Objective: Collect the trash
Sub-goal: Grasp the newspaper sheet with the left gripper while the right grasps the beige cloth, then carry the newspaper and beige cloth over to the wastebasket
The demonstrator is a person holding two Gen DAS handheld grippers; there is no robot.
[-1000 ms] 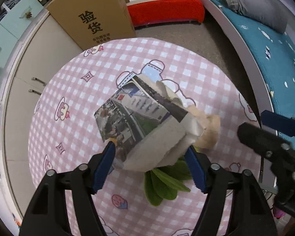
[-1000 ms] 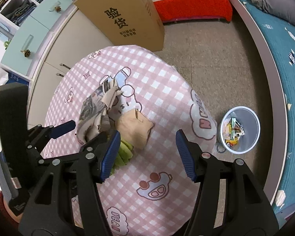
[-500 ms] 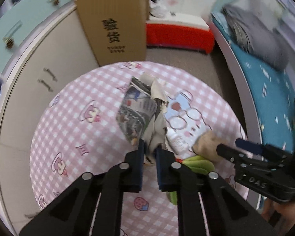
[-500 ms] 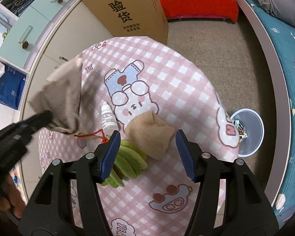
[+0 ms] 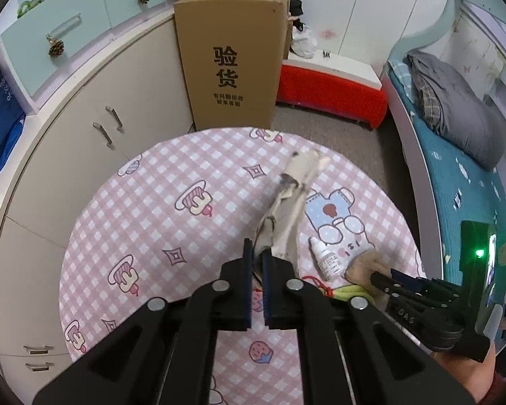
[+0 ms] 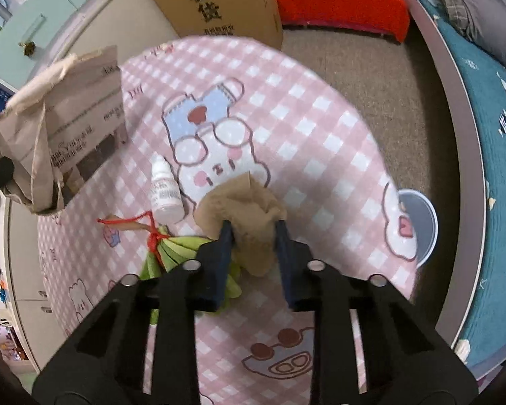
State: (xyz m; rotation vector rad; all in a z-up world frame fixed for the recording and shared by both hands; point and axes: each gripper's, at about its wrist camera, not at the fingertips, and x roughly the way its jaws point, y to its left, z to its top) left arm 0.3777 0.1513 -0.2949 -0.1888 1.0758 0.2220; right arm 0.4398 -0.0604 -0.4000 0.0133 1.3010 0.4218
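Trash here is two pieces, and each one is already in a pair of tongs. The crumpled newspaper [image 5: 288, 209] is pinched by one corner in the left tongs [image 5: 257, 256], whose jaws are pressed nearly together on it, and it hangs up off the bench [image 5: 145, 222], probably so it comes away in one go without dragging the other stuff. The tan wad [image 6: 244, 209] (looks like a balled stocking or soft paper, can't say which) sits on the bench with the right tongs [image 6: 253, 236] around it. Those jaws have just been closing and the pads now touch both sides of the wad.

Counting outward: one small white dropper bottle [image 6: 165, 195] lying just beside the wad, one green bundle tied with red string [image 6: 172, 249] partly under the right tongs, one bench with a pink checked cover.

Off the bench's far edge there's one bin [image 6: 418, 226] on the floor, partly hidden behind the cloth, which I'd guess is where both pieces are headed. One big cardboard box [image 5: 229, 64] stands beyond the bench.
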